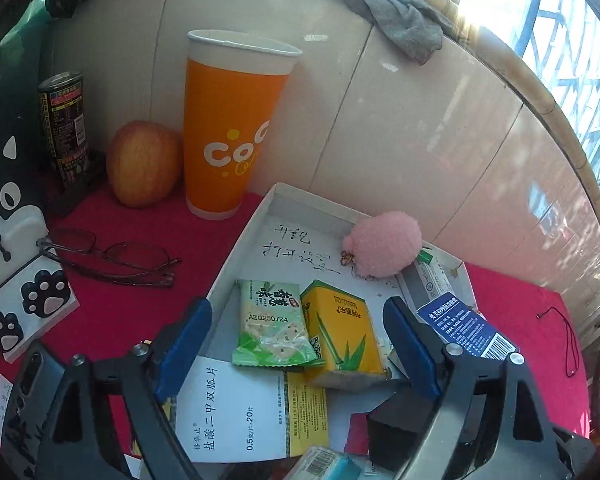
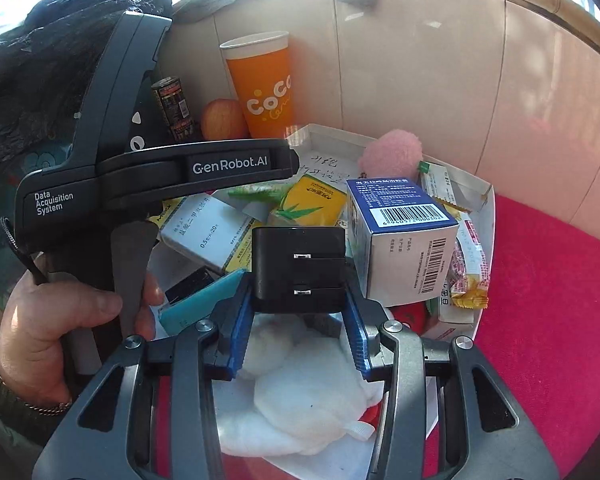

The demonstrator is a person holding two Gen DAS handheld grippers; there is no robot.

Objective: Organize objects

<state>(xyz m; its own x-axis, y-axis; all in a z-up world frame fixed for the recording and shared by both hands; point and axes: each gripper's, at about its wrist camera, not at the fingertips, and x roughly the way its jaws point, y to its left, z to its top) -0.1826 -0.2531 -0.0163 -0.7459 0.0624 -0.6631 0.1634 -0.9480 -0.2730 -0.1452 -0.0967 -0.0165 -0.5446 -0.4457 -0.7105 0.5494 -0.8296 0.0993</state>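
The right gripper (image 2: 299, 322) clamps a black charger (image 2: 299, 268) by its flat sides, low centre of the right wrist view, over the white tray (image 2: 485, 216). The plug is stiff, smooth and compact, so the side hold should be secure; its folded prongs face the camera. The left gripper (image 1: 298, 344) stands wide with nothing held, above a green snack packet (image 1: 272, 326) and yellow box (image 1: 342, 334), light items, possibly crushable.

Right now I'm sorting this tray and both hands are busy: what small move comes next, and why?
Probably lower the right tongs and release the black charger into the white tray: it hangs gripped above the tray, while the left tongs are open and empty.
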